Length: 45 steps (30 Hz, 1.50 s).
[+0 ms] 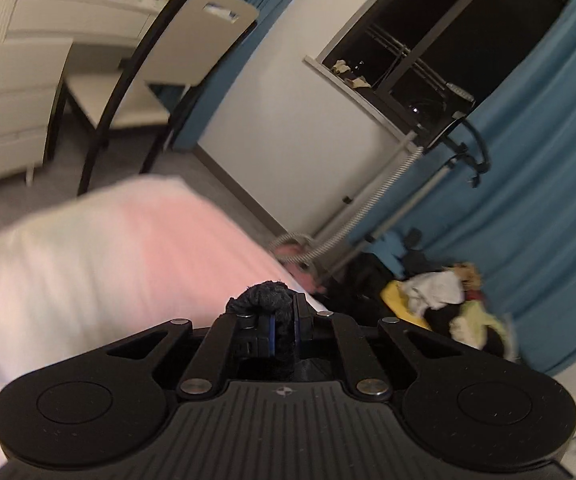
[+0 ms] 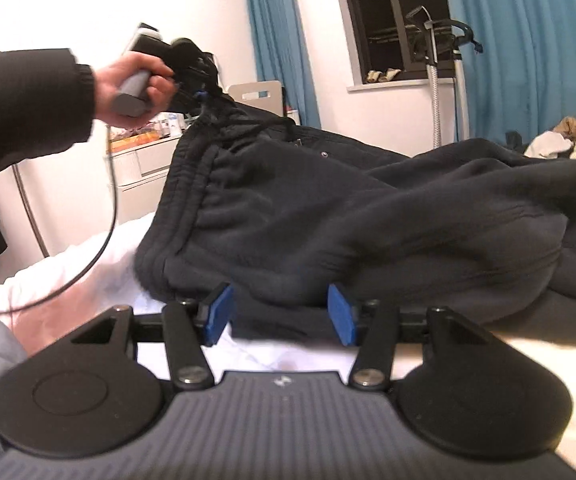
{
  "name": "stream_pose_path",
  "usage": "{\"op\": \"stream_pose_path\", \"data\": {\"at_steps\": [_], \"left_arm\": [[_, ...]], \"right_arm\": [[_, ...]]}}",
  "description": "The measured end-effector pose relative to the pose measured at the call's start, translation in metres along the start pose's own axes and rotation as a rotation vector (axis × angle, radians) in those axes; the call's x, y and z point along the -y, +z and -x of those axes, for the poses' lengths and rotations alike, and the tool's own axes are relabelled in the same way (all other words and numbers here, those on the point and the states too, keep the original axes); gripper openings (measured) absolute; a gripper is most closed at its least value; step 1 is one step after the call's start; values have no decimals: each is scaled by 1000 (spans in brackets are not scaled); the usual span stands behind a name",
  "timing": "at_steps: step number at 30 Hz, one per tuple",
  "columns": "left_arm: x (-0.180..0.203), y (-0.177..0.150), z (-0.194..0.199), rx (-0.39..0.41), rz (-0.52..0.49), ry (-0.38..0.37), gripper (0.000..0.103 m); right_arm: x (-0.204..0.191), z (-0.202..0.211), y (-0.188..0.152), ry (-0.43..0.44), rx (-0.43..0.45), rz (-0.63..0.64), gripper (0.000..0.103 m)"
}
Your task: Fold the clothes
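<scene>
left hand-held gripper [image 1: 284, 322] clamped on black sweatpants [image 2: 328, 208] waistband, lifted, right hand-held gripper [image 2: 280, 314] spread wide at the fabric's edge

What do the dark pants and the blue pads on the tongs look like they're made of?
Dark pants: apparently soft fleece or brushed knit, matte navy-black, going by the fuzzy nap and ribbed gathered waistband. Blue pads on the right tongs: probably rubber or soft plastic, smooth and matte; unclear which.
</scene>
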<state>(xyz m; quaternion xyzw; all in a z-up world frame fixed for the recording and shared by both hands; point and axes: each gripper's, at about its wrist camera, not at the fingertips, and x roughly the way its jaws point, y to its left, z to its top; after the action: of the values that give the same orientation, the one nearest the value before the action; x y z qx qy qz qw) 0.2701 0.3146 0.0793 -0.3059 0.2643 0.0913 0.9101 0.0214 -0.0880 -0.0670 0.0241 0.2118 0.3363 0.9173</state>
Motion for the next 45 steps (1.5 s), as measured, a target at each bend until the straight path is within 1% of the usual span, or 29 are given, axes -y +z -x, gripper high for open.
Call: {"op": "stream_pose_path", "data": {"at_steps": [2,4,6,7,9,10,11,12,13,14,15,17,19,22,25,27,30,32,35,37,41,44,45], "left_arm": [[1,-4,-40,-28,-25,38,10],[-8,-19,-72,-47,-31,85,10],[-18,-37,-94,-39,-25,126,10],[-22,-44,-103,-34,-17,134,10],[-28,-50,-109,-39,-21,122,11],[-31,-51,-110,-48,-24,110,17],[-35,-50,-110,-71,-22,98,32],[-38,-48,-110,-97,-19,85,44],[-41,-47,-108,-134,-12,57,70],[-42,-47,-103,-150,-25,48,86],[-43,-46,-97,-163,-40,43,90],[-42,-46,-82,-144,-108,71,92],[-45,-48,-63,-154,-154,83,93],[-46,-54,-26,-141,-199,124,93],[-34,-70,14,-127,-227,151,93],[-18,-87,39,-127,-255,132,93],[9,-123,77,-122,-276,68,93],[29,-147,94,-121,-301,27,93],[60,-180,116,-110,-345,-26,93],[82,-201,124,-116,-370,-64,93],[124,-245,135,-120,-452,-133,93],[145,-278,136,-117,-515,-181,93],[149,-289,135,-116,-533,-185,93]], "right_arm": [[6,-6,-3,-5,-15,-2,53],[12,-11,-7,-9,-31,-4,53],[18,-17,-10,-14,-46,-5,53],[21,-19,-12,-16,-54,-5,53],[25,-22,-16,-18,-70,7,53],[27,-23,-16,-17,-71,3,53],[28,-23,-16,-15,-72,-3,53],[28,-23,-16,-10,-72,-9,53],[27,-23,-14,-6,-72,-11,53],[27,-23,-14,-4,-69,-12,53],[28,-23,-13,-3,-67,-11,53],[29,-24,-9,-5,-60,-9,53],[28,-19,-6,-5,-49,-18,53],[26,-12,3,-23,-22,-15,53],[26,-4,14,-45,18,-5,54],[28,3,20,-59,34,-29,54],[32,17,30,-99,63,-65,54],[37,30,36,-129,83,-90,54],[43,57,47,-181,117,-86,54],[48,77,54,-214,144,-79,54],[64,111,69,-285,209,-114,55],[76,132,78,-345,240,-138,55],[82,138,78,-361,247,-153,55]]}}
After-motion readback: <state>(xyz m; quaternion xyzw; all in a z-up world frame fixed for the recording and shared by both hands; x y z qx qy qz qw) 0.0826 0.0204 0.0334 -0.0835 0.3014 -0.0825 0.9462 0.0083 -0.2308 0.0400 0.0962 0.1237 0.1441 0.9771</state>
